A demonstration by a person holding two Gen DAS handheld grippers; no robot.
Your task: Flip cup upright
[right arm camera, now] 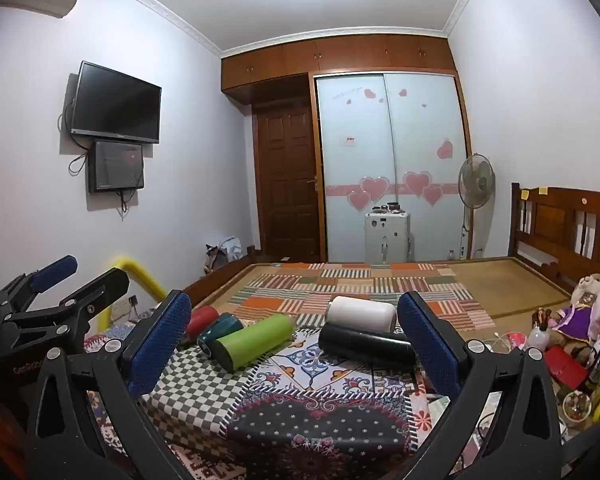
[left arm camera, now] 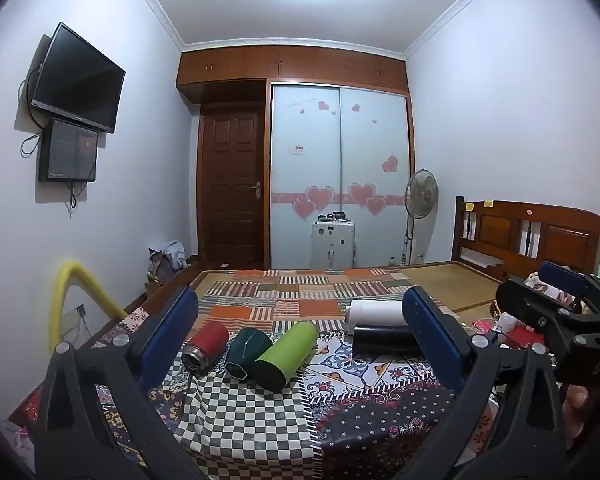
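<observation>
A patchwork-covered bed (left arm camera: 300, 296) carries five cups lying on their sides near its front edge: a white cylinder (left arm camera: 374, 312) touching a long black tumbler (left arm camera: 384, 340), then a lime-green tumbler (left arm camera: 286, 354), a dark-green faceted cup (left arm camera: 246, 352) and a red steel-rimmed cup (left arm camera: 206, 344). The left gripper (left arm camera: 300, 344) and right gripper (right arm camera: 296, 348) both hover spread wide, holding nothing

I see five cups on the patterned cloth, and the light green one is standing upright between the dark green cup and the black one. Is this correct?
Not quite. The light green cup is not upright: it lies on its side, as the left wrist view shows. The rest holds: five cups lie on the patterned cloth, and it sits between the dark green cup and the black cup.
</observation>
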